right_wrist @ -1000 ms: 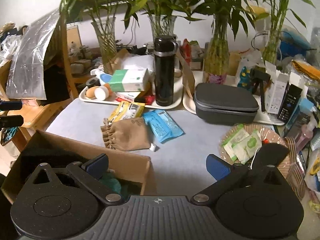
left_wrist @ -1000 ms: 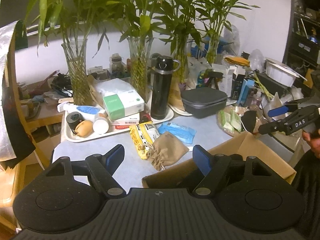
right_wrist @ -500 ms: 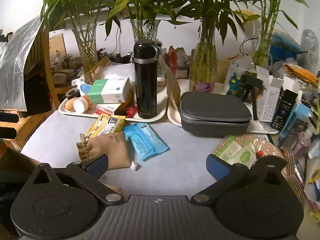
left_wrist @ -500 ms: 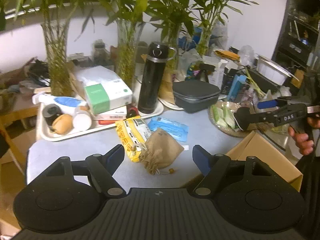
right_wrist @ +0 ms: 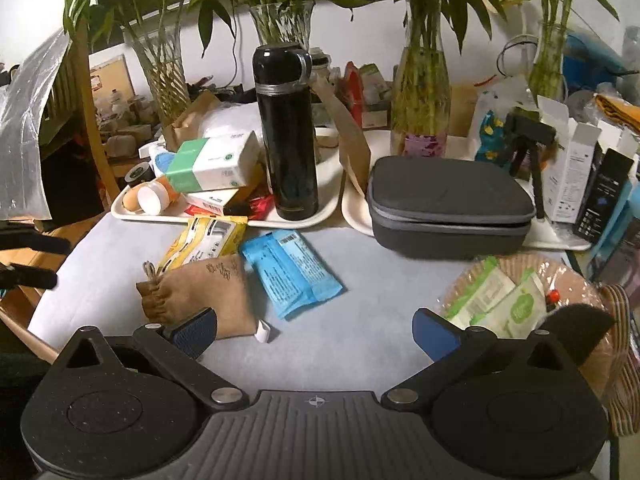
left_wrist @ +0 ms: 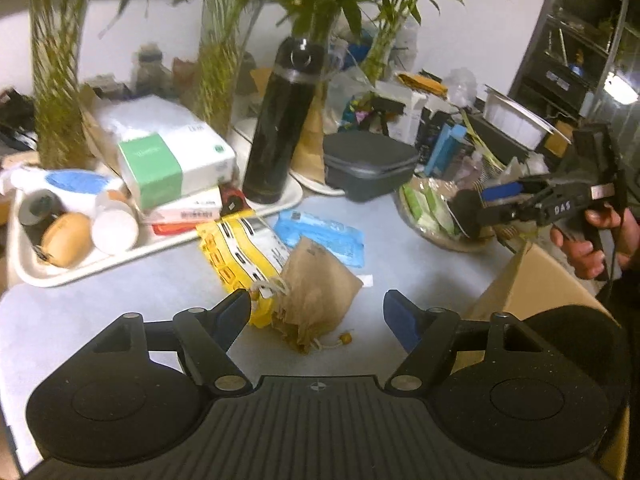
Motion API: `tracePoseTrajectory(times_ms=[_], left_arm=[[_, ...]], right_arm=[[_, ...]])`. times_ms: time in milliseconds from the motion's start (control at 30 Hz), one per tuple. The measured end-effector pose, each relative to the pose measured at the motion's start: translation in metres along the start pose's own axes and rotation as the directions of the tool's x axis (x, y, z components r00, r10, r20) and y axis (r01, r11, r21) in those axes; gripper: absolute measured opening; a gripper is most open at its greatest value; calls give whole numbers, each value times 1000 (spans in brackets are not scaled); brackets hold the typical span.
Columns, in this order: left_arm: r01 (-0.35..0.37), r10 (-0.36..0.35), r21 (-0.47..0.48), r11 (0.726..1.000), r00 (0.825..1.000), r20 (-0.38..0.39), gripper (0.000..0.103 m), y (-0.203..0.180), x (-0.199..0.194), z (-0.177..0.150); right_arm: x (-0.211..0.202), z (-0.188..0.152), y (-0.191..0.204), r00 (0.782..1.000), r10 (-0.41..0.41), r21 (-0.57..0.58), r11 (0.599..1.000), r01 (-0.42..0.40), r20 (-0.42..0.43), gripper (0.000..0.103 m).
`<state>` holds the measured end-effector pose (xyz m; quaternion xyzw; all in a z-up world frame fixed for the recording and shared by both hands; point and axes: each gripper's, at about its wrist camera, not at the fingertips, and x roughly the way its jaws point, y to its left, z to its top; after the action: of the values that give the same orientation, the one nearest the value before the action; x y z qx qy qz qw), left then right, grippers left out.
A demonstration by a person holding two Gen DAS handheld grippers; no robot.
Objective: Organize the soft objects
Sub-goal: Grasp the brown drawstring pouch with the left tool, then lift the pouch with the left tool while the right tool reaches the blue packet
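Grey tabletop [left_wrist: 120,292] carries the loose soft items, with trays, a black flask [left_wrist: 280,128] and vases of bamboo behind; a cardboard box [left_wrist: 536,280] stands at the near right edge in the left wrist view. Left gripper [left_wrist: 316,308]: jaws apart, nothing between the pads; the tan drawstring pouch [left_wrist: 316,292] lies directly ahead of and between its fingertips, gathered mouth toward the gripper, long axis running away and slightly right; the yellow packet [left_wrist: 244,252] touches the pouch on the left-finger side; the blue packet [left_wrist: 320,236] lies just beyond. Right gripper [right_wrist: 316,330]: jaws apart, empty; the same pouch [right_wrist: 200,296] lies just beside its left fingertip, off the centreline. Judgement: the left gripper is better aligned and nearer; a short forward descent should bracket the pouch across its narrow width.
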<state>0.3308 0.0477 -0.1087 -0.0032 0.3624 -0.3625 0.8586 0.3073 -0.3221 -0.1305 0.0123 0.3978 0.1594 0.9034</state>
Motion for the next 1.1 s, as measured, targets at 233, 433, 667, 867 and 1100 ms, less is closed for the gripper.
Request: tracePoseTrajectory(times_ms=[233,433,667,867,1100], left_arm=[[67,-69,-31,997,996,-56,62,26,36,-8],[116,-118,-36,993,990,-81,62,36,67,-17],[154,-158,-48,987,985,-76,46,43,89,-23],[118,-121,-63,991,991,-51,21,45,95,-27],[57,-57,-80,995,998,-4,9,37,82,-27]], right_arm=[[17,3,-6,1000,22,20,1000,-22,-21,103],[27,2,-11,999,12,17,1000,-11,-31,103],[36,3,-11,999,10,2,1000,-9,-43,103],[44,3,-10,998,15,-3,1000,-15,-53,103],[51,3,-8,998,23,-23,999,-24,-52,103]])
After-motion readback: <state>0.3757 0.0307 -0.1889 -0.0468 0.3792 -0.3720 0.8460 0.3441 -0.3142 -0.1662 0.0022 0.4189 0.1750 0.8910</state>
